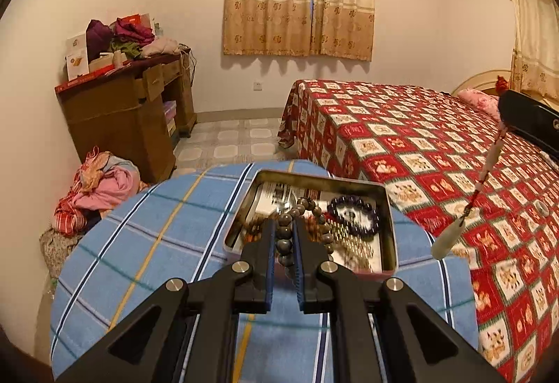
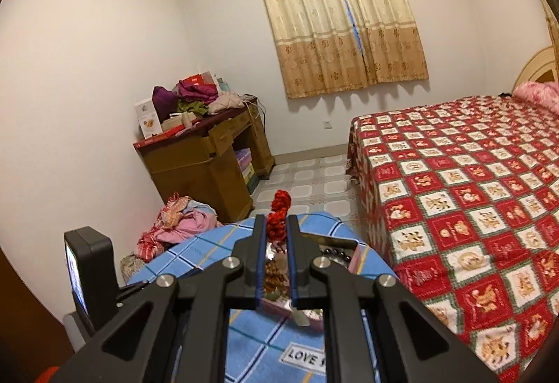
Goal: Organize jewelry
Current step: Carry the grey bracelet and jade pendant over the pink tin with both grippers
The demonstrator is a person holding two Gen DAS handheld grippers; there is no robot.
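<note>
Pendant (image 1: 445, 241) dangling on red cord shows only from left wrist

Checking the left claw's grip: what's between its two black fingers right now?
A strand of grey-brown round beads, pinched over the open metal tin, in the left wrist view.

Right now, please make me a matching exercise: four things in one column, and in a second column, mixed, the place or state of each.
1. grey bead bracelet
2. purple bead bracelet
3. red cord necklace
4. metal tin

A. standing open on the blue checked cloth
B. pinched in the left hand-held gripper
C. lying loose inside the tin
D. pinched in the right hand-held gripper

Pairs: 1-B, 2-C, 3-D, 4-A
</note>
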